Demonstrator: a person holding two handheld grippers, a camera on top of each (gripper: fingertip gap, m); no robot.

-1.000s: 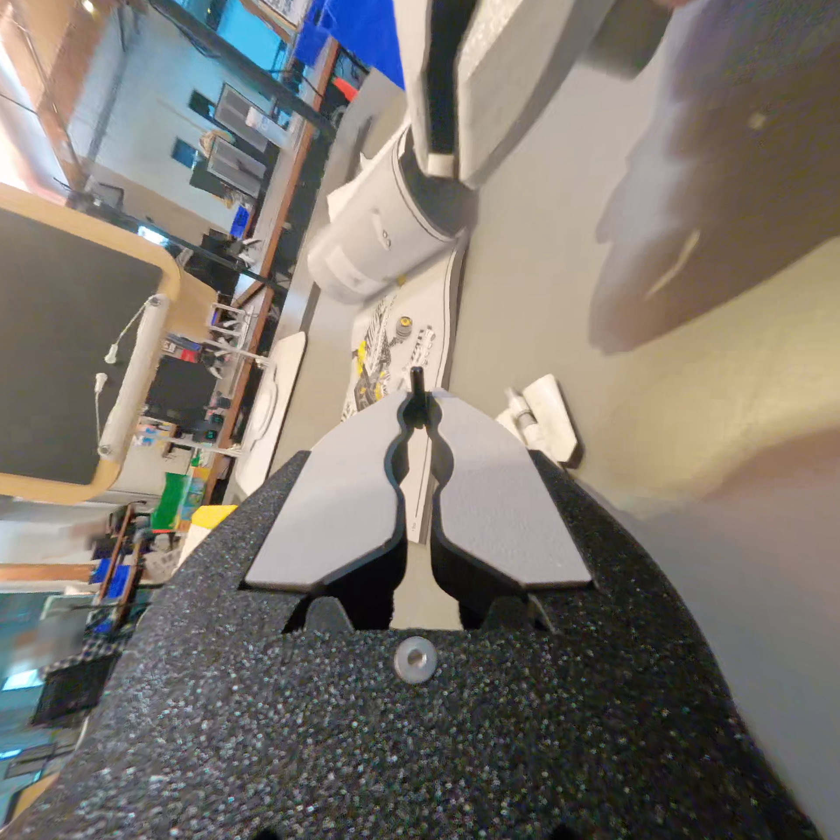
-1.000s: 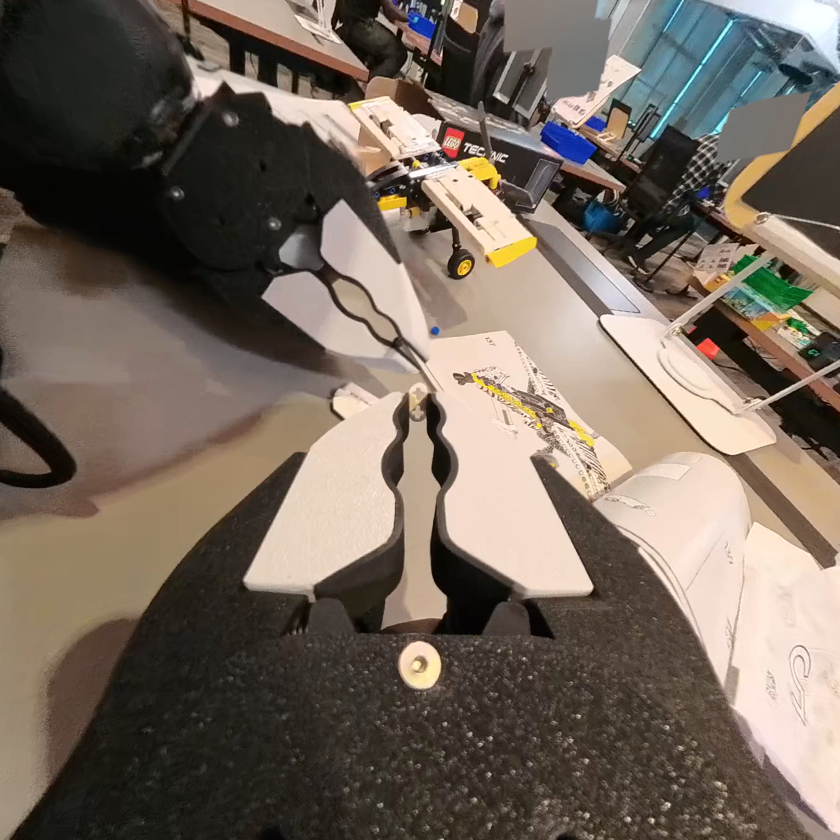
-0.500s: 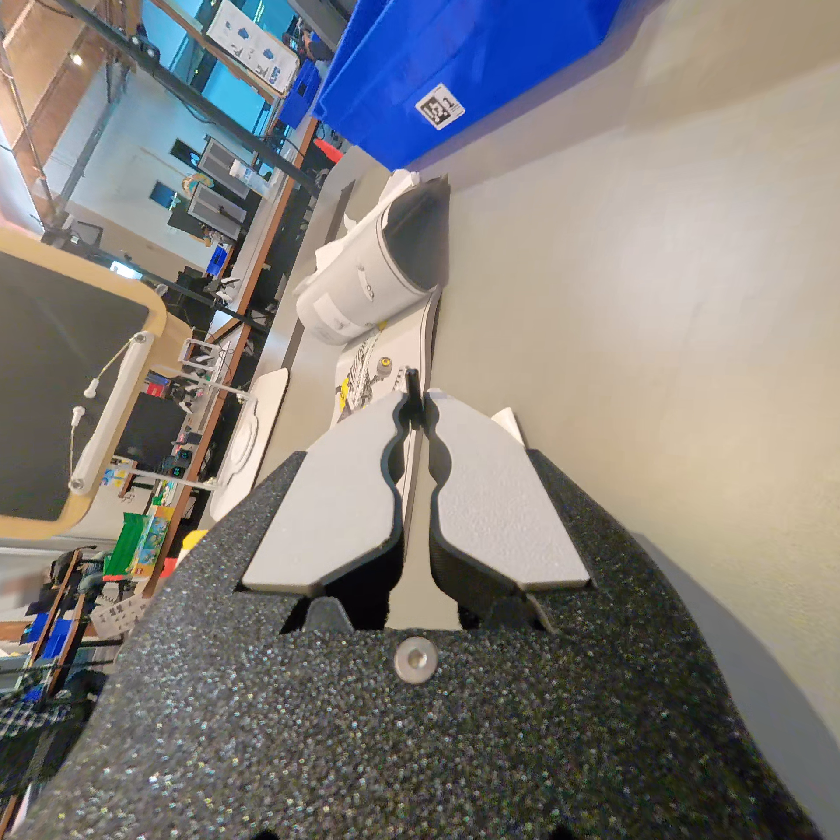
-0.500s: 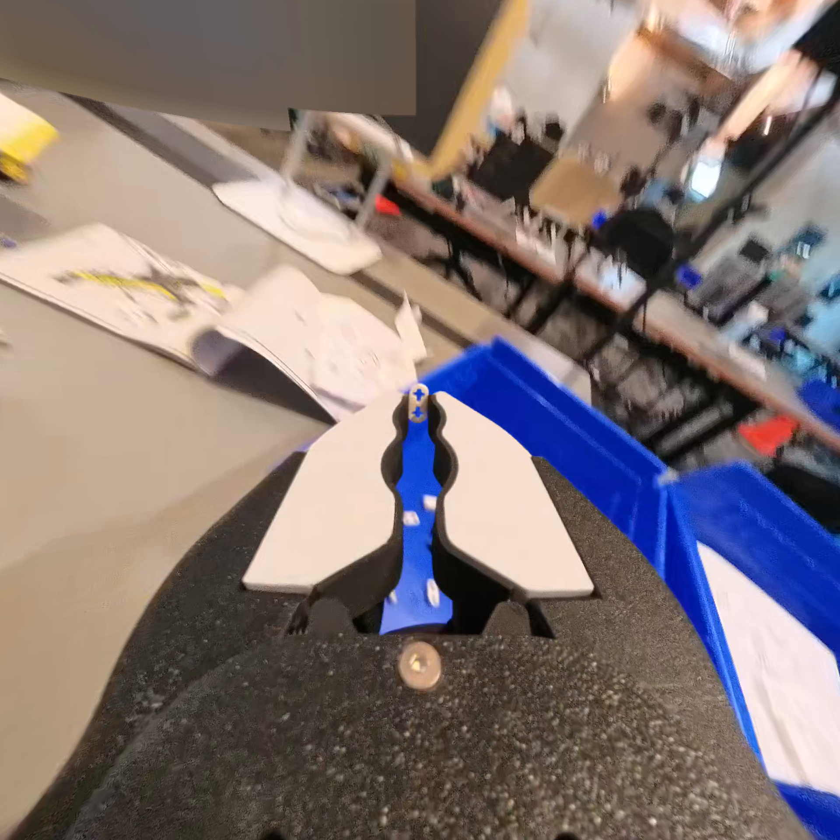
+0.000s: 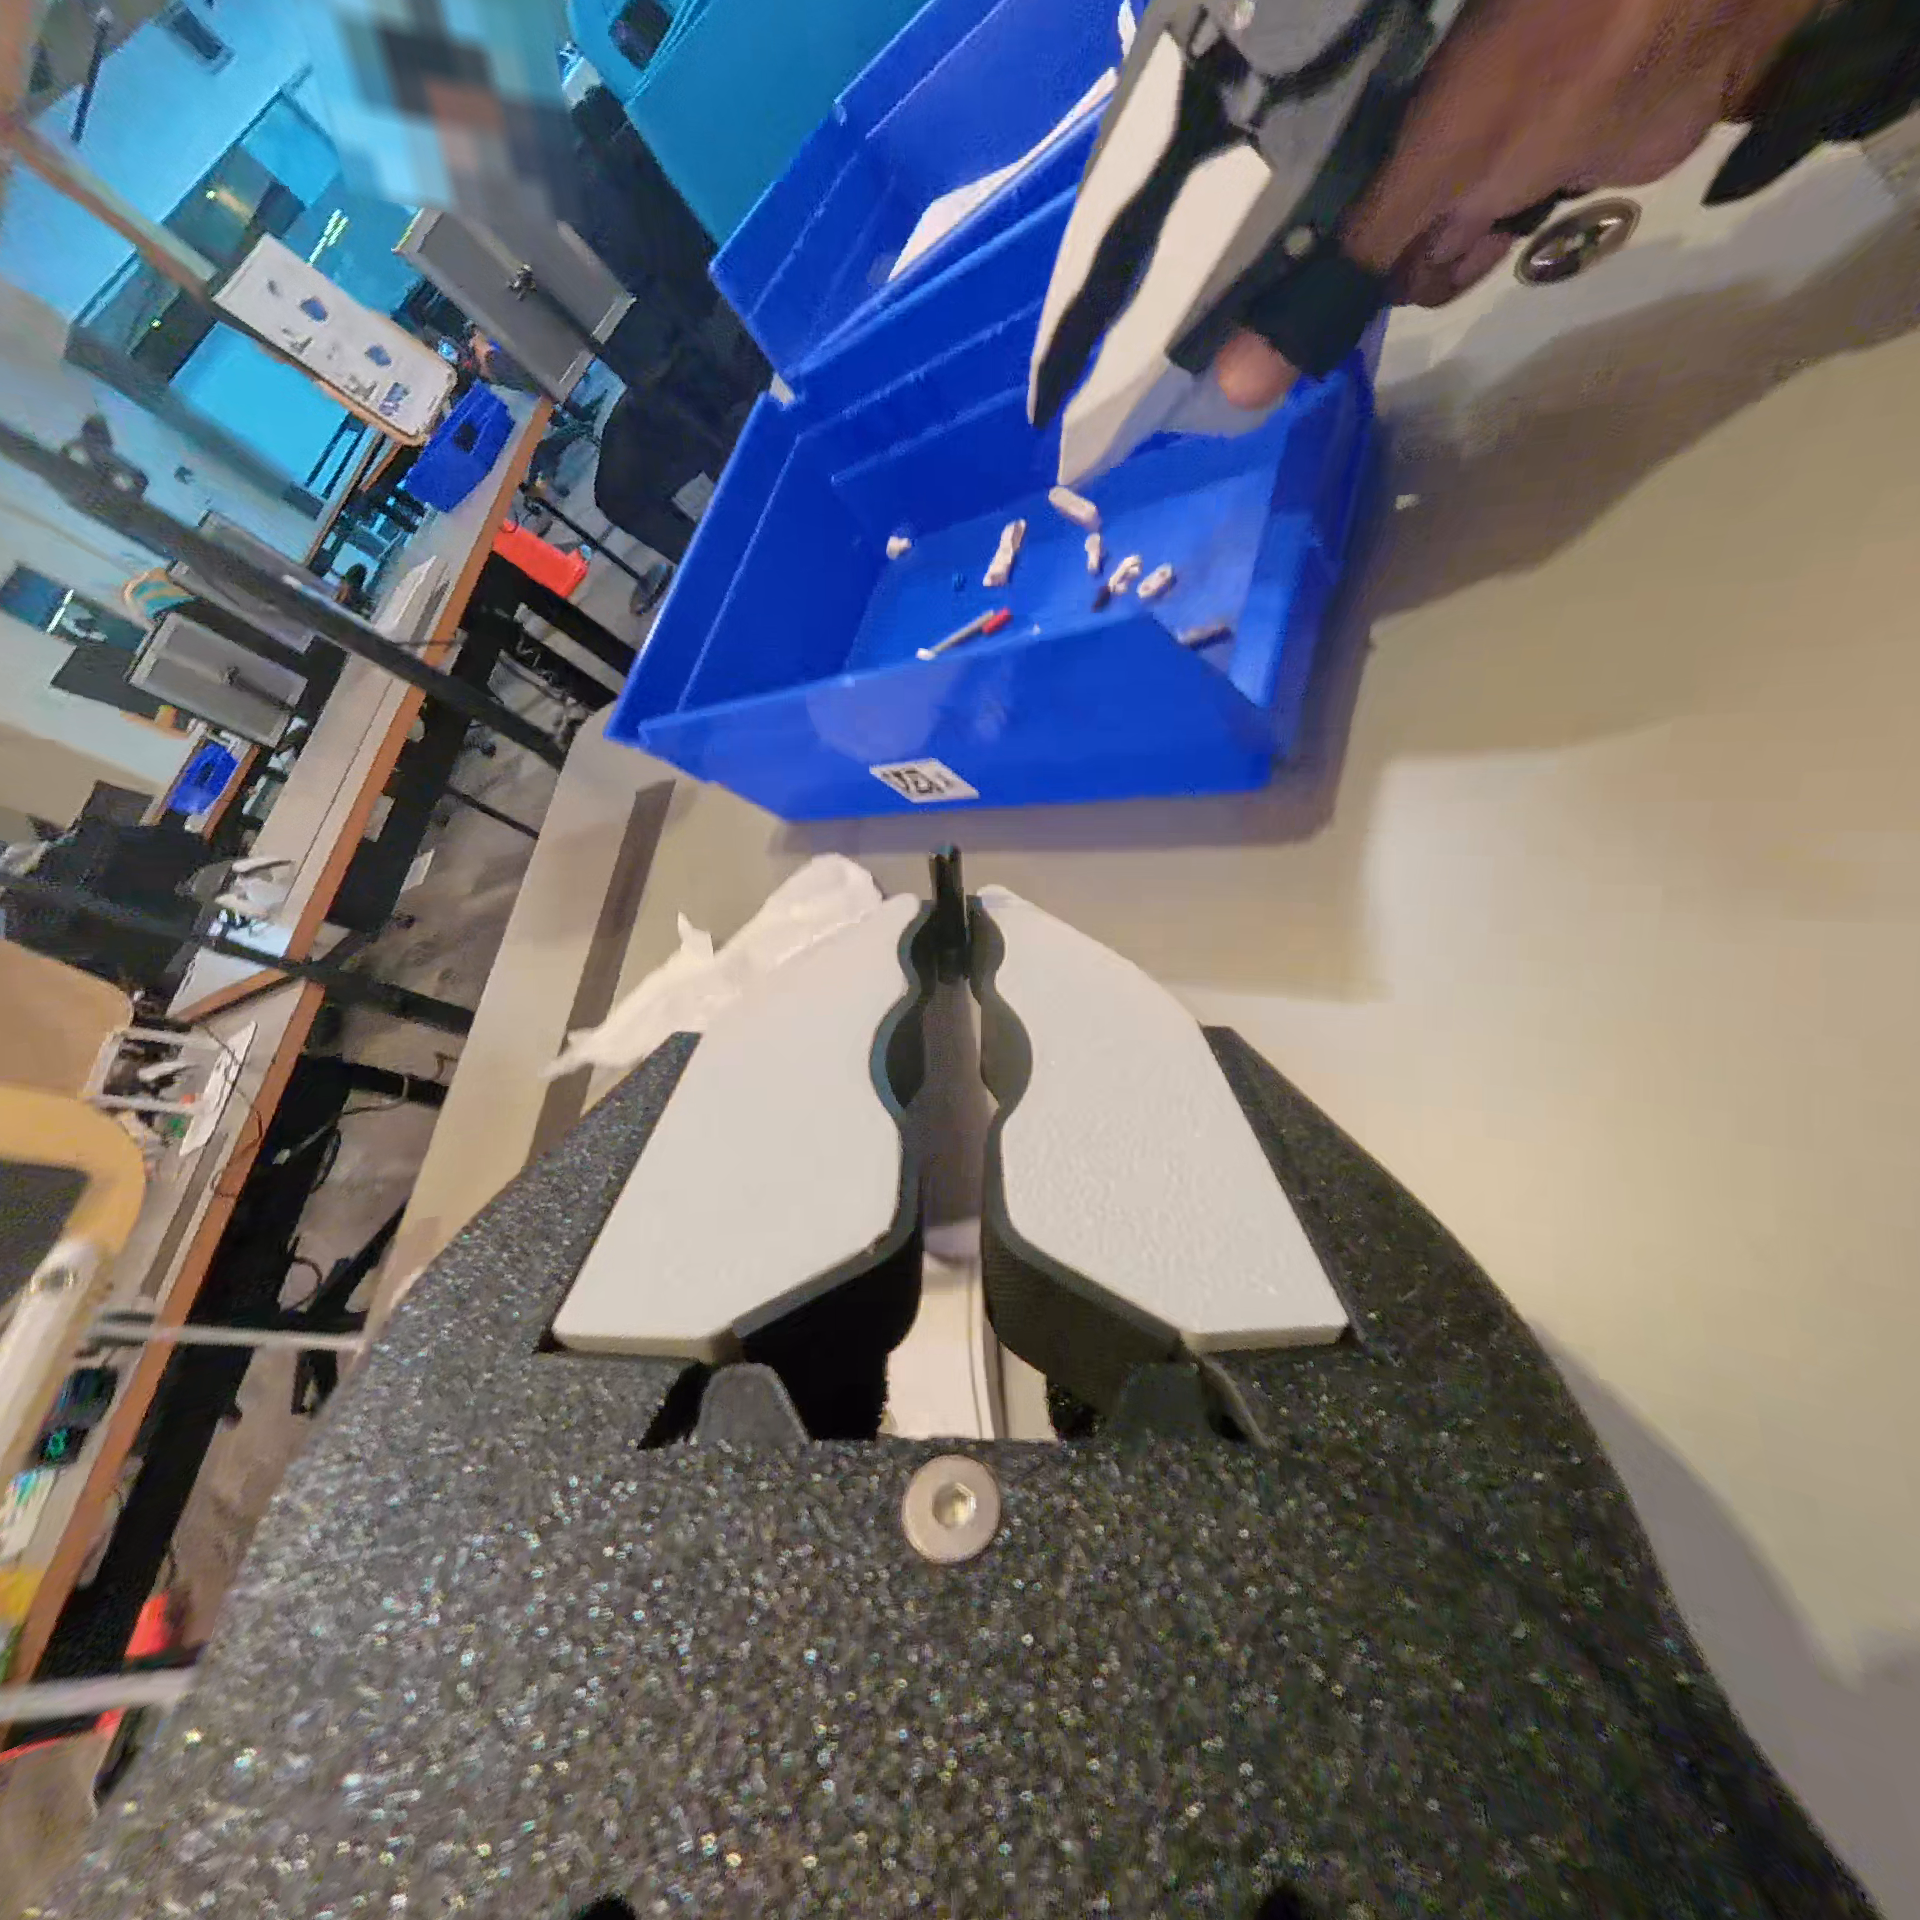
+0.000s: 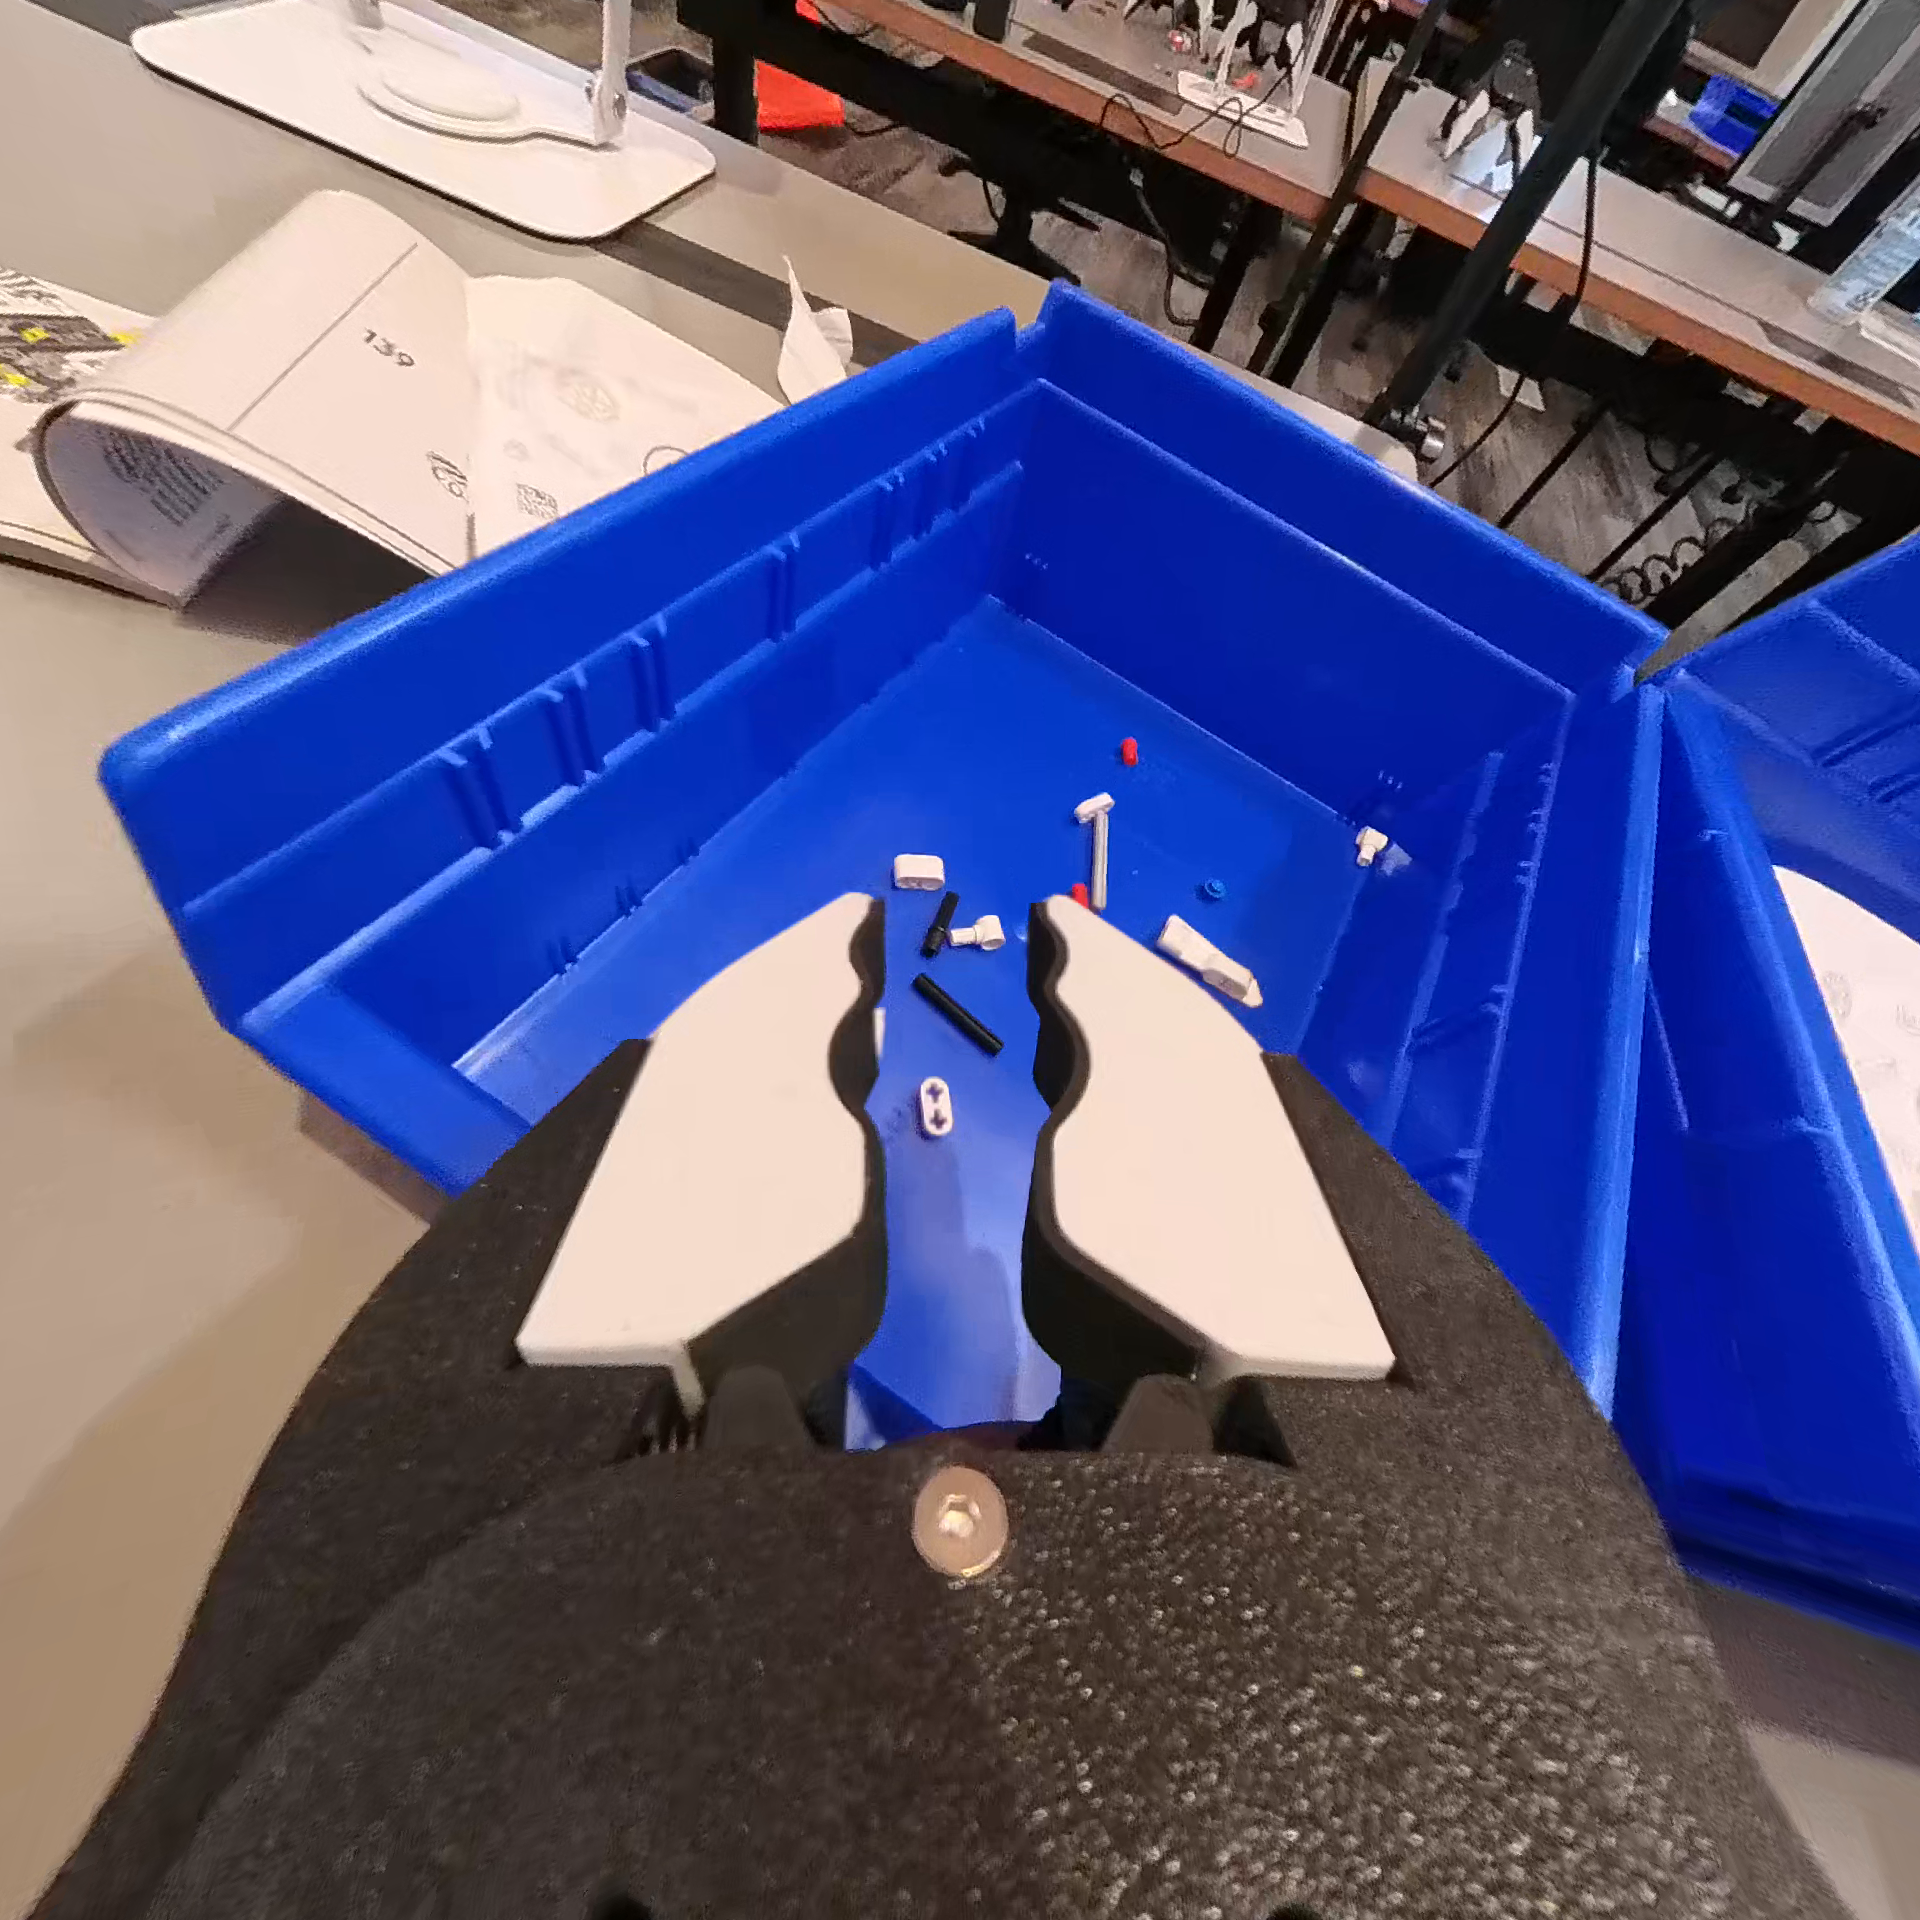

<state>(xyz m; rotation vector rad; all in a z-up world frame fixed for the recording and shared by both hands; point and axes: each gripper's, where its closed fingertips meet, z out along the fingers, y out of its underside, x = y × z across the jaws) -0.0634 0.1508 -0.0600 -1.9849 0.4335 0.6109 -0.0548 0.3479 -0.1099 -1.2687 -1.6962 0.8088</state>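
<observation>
Between left gripper (image 5: pixel 948 914) fingertips – black pin (image 5: pixel 945 883) (pinched), protruding.

The small black pin (image 5: pixel 945 902) pinched at the left gripper (image 5: pixel 948 914) tips shows only its outer end; the rest lies hidden between the jaws. Beside the blue bin (image 6: pixel 623 665), a second bin (image 6: pixel 1787 935) is cut off by the picture's edge. The bin's tiny blue piece (image 6: pixel 1211 889) is perhaps a stud, too small to tell.

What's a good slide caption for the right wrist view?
Right gripper with jaws open above a blue bin scattered with small white, black and red building parts.
</observation>
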